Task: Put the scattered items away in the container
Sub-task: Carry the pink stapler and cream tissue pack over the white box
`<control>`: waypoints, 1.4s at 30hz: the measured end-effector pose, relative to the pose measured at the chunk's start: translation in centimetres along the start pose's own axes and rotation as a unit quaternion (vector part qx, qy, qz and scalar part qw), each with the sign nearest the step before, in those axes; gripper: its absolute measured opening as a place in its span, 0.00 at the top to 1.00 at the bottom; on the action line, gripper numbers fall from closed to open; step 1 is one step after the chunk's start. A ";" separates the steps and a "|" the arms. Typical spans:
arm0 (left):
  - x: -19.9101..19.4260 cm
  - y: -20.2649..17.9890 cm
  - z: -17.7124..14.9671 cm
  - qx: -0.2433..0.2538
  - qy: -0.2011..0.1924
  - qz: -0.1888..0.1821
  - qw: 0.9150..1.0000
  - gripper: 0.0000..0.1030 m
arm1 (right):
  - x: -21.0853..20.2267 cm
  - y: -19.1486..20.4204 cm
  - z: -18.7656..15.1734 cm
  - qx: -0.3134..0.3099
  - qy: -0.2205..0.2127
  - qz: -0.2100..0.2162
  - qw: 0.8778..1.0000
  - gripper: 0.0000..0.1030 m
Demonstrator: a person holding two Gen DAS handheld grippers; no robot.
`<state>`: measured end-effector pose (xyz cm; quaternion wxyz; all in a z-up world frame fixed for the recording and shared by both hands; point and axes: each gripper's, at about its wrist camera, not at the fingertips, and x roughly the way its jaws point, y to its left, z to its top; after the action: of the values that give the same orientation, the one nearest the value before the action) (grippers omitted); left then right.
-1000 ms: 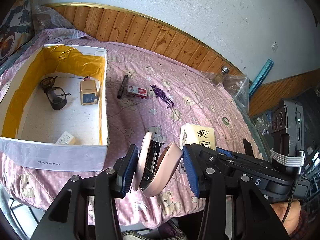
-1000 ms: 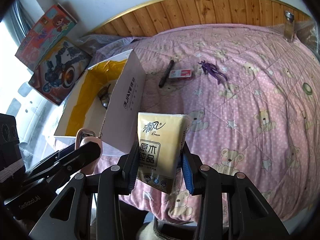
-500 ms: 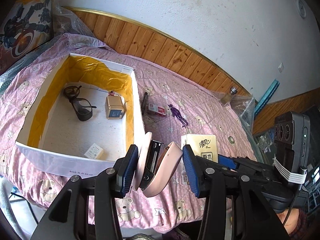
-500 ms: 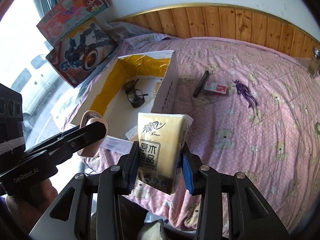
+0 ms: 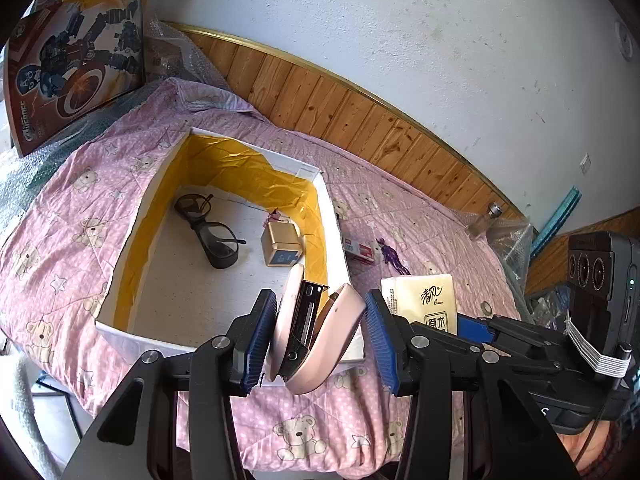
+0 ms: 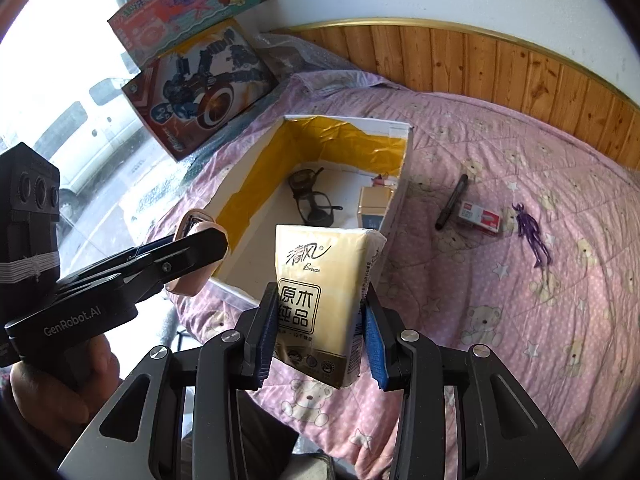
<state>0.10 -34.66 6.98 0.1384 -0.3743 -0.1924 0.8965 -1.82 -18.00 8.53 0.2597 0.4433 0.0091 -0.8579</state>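
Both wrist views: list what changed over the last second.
Both claws rose and swung toward the box, so its inside now shows from above. Left claw stays shut on the pink stapler, right claw on the tissue pack. Nothing released.

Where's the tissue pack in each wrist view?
Left wrist: tissue pack sits right of centre, behind the left claw, partly hidden by the right claw's arm.
Right wrist: tissue pack is at lower centre, clamped in the right claw.
Shared landmark: the yellow-lined box, with the glasses inside.
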 end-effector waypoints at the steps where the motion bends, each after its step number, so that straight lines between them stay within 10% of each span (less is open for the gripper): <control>1: -0.1 0.3 0.2 -0.003 -0.001 0.003 1.000 0.54 | 0.3 0.3 0.3 -0.005 0.001 0.002 1.000 0.61; 42: 7.5 6.2 5.1 -0.008 0.112 0.087 0.990 0.54 | 12.5 0.6 11.6 -0.072 0.108 0.017 0.991 0.61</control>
<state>-9.36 -38.40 2.86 0.0775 -0.4885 -0.1498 0.8561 -16.20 -26.89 6.10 0.3030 0.5137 0.0908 -0.7975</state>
